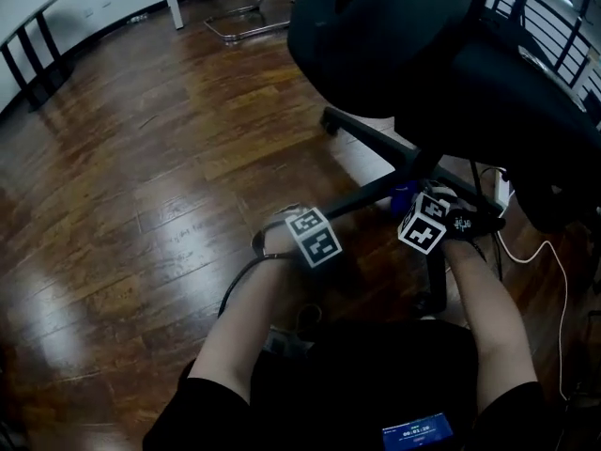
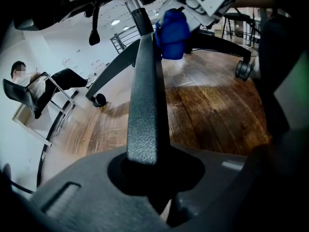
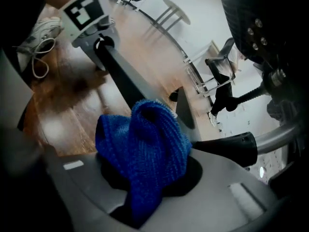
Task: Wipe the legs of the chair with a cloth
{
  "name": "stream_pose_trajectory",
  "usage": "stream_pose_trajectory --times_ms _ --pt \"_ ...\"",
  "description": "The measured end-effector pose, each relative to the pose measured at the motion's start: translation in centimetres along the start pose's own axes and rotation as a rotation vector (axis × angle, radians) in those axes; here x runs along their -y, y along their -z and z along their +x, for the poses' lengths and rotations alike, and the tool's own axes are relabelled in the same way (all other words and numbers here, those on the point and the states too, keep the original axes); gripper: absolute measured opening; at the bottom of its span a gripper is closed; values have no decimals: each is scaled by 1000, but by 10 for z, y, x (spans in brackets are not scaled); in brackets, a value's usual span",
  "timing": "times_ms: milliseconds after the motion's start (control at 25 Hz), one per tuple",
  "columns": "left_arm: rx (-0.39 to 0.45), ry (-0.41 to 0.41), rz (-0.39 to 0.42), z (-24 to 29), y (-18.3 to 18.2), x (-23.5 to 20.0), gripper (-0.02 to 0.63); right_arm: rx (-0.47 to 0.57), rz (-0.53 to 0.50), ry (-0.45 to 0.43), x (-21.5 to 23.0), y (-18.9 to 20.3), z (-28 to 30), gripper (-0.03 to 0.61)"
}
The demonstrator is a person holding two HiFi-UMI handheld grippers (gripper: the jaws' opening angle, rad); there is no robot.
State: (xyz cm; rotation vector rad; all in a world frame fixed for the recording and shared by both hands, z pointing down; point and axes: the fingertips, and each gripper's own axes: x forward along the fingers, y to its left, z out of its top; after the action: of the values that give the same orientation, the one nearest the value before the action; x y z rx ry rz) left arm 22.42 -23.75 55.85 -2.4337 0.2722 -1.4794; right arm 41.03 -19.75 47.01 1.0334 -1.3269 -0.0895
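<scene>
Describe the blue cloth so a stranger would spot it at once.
Find the black office chair and look down to its base above the wooden floor. By one chair leg there, the right tool pinches a bunched blue cloth. It is the only bright blue, knitted thing among black parts and brown boards.

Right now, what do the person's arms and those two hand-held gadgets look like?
Both are grey plastic: the left gripper and right gripper carry white cubes with black square markers. A dark cable trails from the left one. One black glove has white print; the sleeves are short and dark.
</scene>
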Motion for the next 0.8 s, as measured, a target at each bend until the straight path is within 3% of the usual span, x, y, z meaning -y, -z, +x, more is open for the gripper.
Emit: stream_pose_trajectory --times_ms 200,280,600,800 --pt "-4 -9 9 1 0 -6 58 -10 -7 22 -8 1 -5 87" --pt "-4 -22 2 1 0 -8 58 -40 -13 -25 -29 10 -15 87" --pt "-19 -34 -18 1 3 -8 58 -167 -209 -280 -171 62 -78 87" --pt "-16 -40 -27 3 1 -9 58 -175 -195 -313 -175 66 -77 86"
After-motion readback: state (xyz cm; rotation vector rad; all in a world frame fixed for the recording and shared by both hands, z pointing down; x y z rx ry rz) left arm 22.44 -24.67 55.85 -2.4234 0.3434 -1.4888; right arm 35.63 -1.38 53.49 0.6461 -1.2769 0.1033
